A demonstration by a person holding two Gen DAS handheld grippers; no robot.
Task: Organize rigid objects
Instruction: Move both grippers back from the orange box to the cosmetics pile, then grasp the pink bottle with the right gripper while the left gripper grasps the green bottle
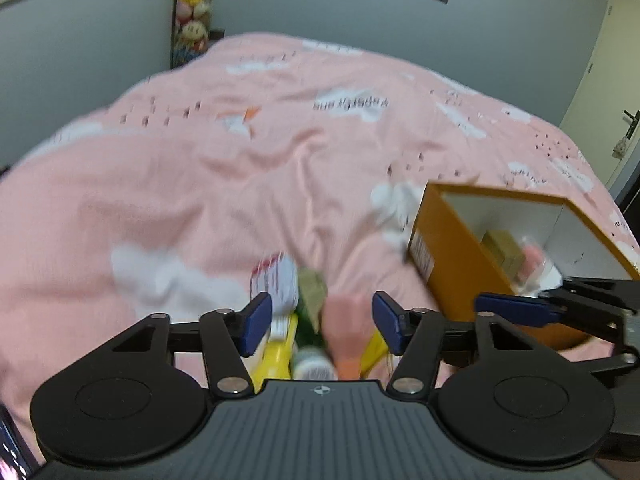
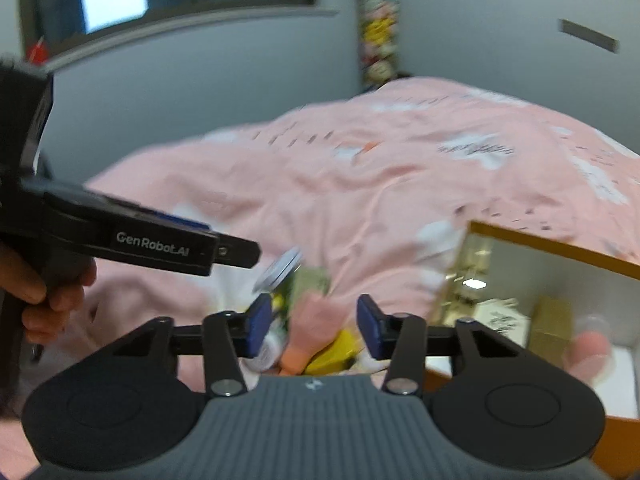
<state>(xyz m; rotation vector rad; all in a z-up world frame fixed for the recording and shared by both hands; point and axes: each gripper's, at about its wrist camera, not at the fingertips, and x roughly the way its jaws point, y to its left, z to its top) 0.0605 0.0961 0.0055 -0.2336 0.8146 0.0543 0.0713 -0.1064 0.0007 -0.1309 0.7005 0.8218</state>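
A blurred pile lies on the pink bedspread (image 1: 248, 168): a red-and-white box (image 1: 276, 284), a green bottle (image 1: 310, 316), a pink item (image 1: 346, 324) and something yellow (image 1: 276, 354). My left gripper (image 1: 323, 322) hovers over this pile, open, its blue pads on either side without pressing. My right gripper (image 2: 314, 326) is open too, with the pink item (image 2: 316, 324) between its pads and gaps on both sides. An orange box (image 1: 452, 264) with white inside stands to the right and holds several small items.
The left gripper (image 2: 240, 252), held by a hand (image 2: 44, 284), reaches in from the left in the right wrist view. The orange box rim (image 2: 552, 246) is close on the right. Grey walls, a window and a door surround the bed.
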